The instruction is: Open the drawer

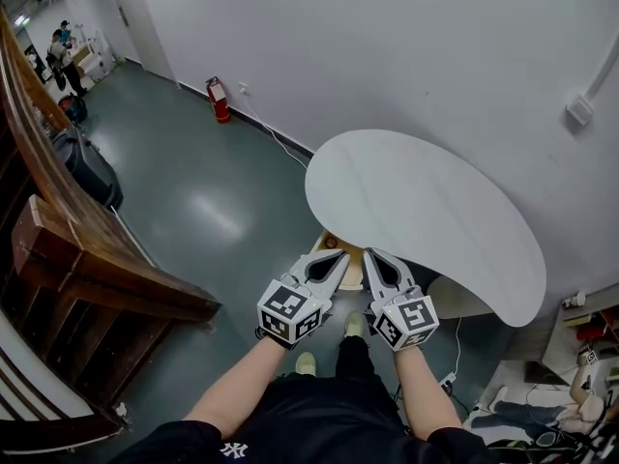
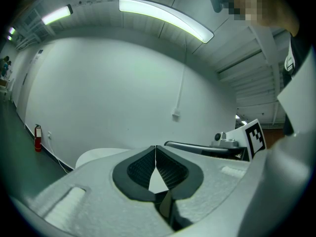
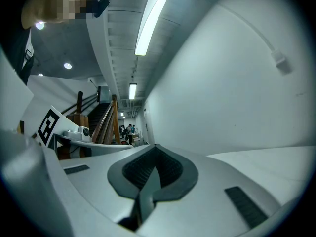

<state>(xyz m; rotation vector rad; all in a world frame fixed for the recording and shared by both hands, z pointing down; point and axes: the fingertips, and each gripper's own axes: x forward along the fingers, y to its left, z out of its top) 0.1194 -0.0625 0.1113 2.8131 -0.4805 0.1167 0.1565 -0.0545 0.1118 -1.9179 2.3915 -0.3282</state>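
Note:
A white rounded table top (image 1: 426, 211) stands by the wall. Under its near edge a light wooden unit (image 1: 336, 251) with a dark round hole shows; I cannot tell whether it is the drawer. My left gripper (image 1: 342, 258) and right gripper (image 1: 373, 255) are side by side at that edge, tips over the wooden unit, touching nothing. The left gripper (image 2: 156, 147) has its pads together with nothing between them, and the table (image 2: 98, 154) lies beyond. The right gripper (image 3: 154, 146) is also shut and empty, with the table top (image 3: 266, 157) at its right.
A red fire extinguisher (image 1: 219, 100) stands against the white wall, with a cable running along the floor. A wooden stair railing (image 1: 77, 240) and a black bag (image 1: 92, 167) are at the left. People stand far back left (image 1: 63, 51). Clutter lies at the bottom right (image 1: 580, 356).

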